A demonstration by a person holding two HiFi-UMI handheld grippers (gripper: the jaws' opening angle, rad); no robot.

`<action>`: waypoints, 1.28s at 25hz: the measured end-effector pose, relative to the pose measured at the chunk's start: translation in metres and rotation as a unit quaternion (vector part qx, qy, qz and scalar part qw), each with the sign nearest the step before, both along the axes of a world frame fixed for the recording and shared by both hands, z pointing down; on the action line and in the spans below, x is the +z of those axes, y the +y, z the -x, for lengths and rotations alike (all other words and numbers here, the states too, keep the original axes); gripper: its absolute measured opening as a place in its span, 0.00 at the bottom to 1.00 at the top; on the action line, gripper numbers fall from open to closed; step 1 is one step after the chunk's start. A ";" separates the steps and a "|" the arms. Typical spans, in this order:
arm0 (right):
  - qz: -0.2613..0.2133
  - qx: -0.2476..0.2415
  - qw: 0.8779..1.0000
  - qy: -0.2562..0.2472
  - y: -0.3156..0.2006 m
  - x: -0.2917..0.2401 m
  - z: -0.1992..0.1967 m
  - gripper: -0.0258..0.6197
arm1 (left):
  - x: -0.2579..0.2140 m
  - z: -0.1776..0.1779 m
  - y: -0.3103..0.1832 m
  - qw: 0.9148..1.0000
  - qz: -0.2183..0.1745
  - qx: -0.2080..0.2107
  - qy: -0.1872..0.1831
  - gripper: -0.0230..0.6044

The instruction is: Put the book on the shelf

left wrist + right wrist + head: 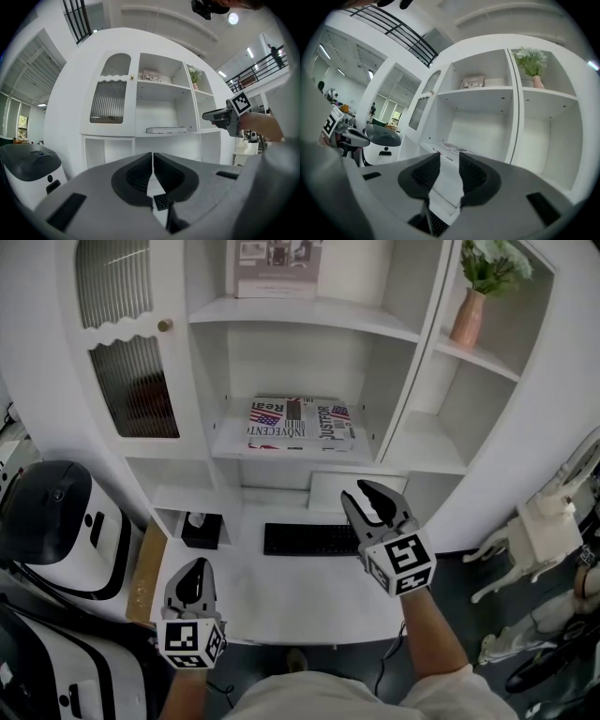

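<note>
1. Person's pale shirt [309, 701], at the bottom edge of the head view; a forearm runs out from it to each claw.
2. Left gripper [195, 568], low over the front left part of the white desk [281, 601]. Jaws together, nothing between them.
3. Right gripper [361, 495], held higher, above the right end of the keyboard [309, 539] and pointed at the shelf unit [412, 381]. Jaws apart with a clear gap, pads pressing on nothing; through the gap only the desk and the keyboard edge show.
4. Book [302, 423], lying flat in the middle compartment of the shelf unit, cover up, with red, white and blue print. It is well apart from both claws.
5. Small black box [202, 530], on the desk left of the keyboard.
6. Brown board [142, 573], along the desk's left edge.
7. Framed card [277, 268], standing on the compartment above the book.
8. Pink vase [468, 317] with a green plant, in the upper right compartment.
9. Ribbed glass door [141, 385], left of the book's compartment.
10. White and black machine [56, 512], on the floor left of the desk.
</note>
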State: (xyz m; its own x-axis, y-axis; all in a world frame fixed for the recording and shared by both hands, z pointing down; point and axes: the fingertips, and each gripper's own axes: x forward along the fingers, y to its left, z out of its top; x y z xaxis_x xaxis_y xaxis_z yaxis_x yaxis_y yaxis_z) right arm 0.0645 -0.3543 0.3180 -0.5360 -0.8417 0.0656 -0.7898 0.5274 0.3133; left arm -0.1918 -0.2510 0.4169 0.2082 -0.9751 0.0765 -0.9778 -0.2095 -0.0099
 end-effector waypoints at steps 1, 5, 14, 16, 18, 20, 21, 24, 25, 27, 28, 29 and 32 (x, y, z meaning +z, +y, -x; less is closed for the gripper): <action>-0.002 0.005 1.000 -0.006 0.003 0.002 -0.003 0.24 | 0.000 -0.001 0.001 1.000 0.000 0.001 0.000 0.06; -0.001 0.018 0.999 -0.027 0.014 0.009 -0.012 0.19 | -0.001 -0.004 0.003 1.000 0.000 0.005 -0.002 0.06; 0.011 0.041 0.997 -0.064 0.035 0.030 -0.031 0.13 | -0.006 -0.009 0.005 1.000 -0.004 0.011 -0.010 0.06; 0.014 0.048 0.996 -0.073 0.039 0.034 -0.037 0.10 | -0.006 -0.010 0.005 1.000 -0.003 0.012 -0.011 0.06; 0.015 0.057 0.995 -0.079 0.043 0.038 -0.042 0.07 | -0.005 -0.011 0.006 1.000 -0.001 0.014 -0.010 0.06; 0.016 0.066 0.994 -0.086 0.046 0.042 -0.047 0.04 | -0.004 -0.013 0.006 1.000 -0.001 0.015 -0.011 0.06; 0.016 0.070 0.993 -0.090 0.047 0.044 -0.049 0.04 | -0.004 -0.014 0.006 1.000 -0.001 0.016 -0.012 0.06; 0.018 0.081 0.992 -0.095 0.050 0.051 -0.054 0.04 | -0.003 -0.015 0.005 1.000 0.000 0.018 -0.013 0.06; 0.019 0.084 0.992 -0.096 0.051 0.053 -0.055 0.04 | -0.003 -0.015 0.005 1.000 0.001 0.019 -0.013 0.06; 0.021 0.087 0.991 -0.098 0.052 0.055 -0.056 0.04 | -0.003 -0.015 0.005 1.000 0.002 0.019 -0.013 0.06; 0.021 0.089 0.991 -0.099 0.052 0.056 -0.056 0.04 | -0.003 -0.015 0.005 1.000 0.002 0.019 -0.014 0.06; 0.022 0.089 0.991 -0.099 0.053 0.057 -0.056 0.04 | -0.003 -0.016 0.005 1.000 0.002 0.019 -0.014 0.06; 0.025 0.086 0.991 -0.098 0.053 0.058 -0.054 0.04 | -0.003 -0.016 0.005 1.000 0.002 0.020 -0.016 0.06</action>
State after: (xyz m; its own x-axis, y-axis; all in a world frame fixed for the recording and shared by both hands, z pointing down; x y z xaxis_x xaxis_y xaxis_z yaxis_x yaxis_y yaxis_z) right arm 0.1189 -0.3011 0.3759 -0.3913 -0.9201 0.0188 -0.9124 0.3905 0.1225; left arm -0.1762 -0.2463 0.4142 0.2448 -0.9655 0.0883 -0.9677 -0.2490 -0.0392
